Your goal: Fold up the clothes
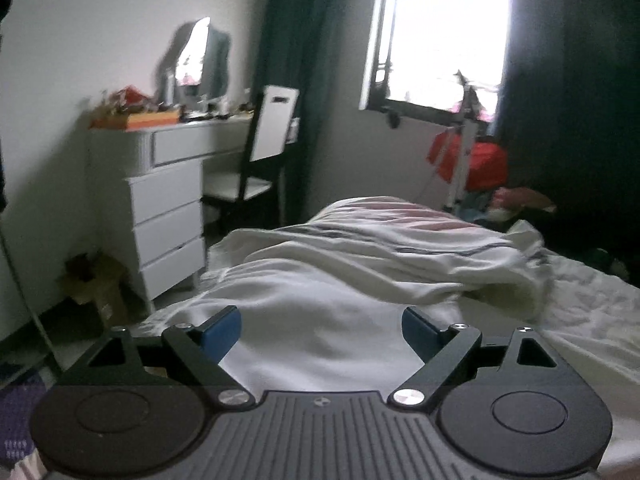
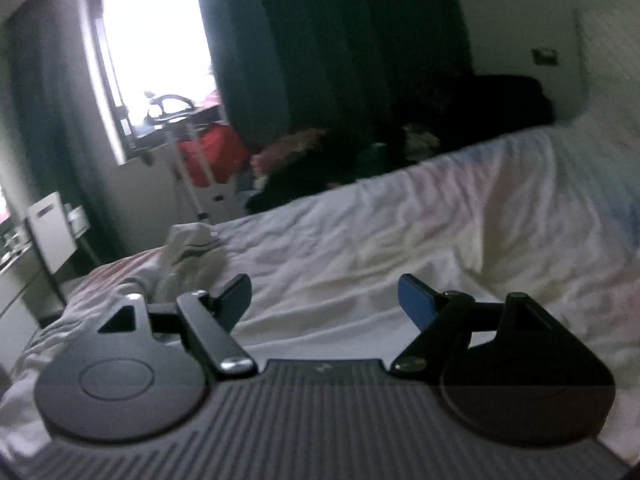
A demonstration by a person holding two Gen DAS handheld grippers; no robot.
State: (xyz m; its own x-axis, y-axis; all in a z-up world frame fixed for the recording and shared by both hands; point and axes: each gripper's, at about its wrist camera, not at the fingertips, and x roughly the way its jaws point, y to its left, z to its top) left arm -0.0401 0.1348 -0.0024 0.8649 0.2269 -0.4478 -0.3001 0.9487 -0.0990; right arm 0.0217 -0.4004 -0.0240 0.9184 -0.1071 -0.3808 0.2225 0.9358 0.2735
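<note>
I'm at the reach-in step, nothing picked up yet: my left gripper (image 1: 321, 330) is spread wide with only white cloth showing between its blue pads (image 1: 224, 334), and my right gripper (image 2: 324, 300) is just as wide and holds nothing. The garment (image 1: 384, 252) I take to be the one to fold, white with dark stripes, lies crumpled across the middle of the left view on the bed (image 1: 592, 312), and it turns up again as a small bunched lump at centre left of the right view (image 2: 188, 256). Next, I reckon, I need to find an edge or corner of it with each gripper and pinch there, which won't be easy, because white cloth on a rumpled white sheet hides the hems and I could grab bedding along with it. Around me: a white dresser (image 1: 168, 200) at left in the left view with clutter on top, a chair (image 1: 260, 152) tucked beside it, dark curtains (image 2: 320, 60) by the bright window (image 1: 444, 32), and something red (image 1: 484, 164) on a stand below the sill. A dark heap (image 2: 460, 120) sits beyond the bed's far edge in the right view; blur keeps me from naming it.
</note>
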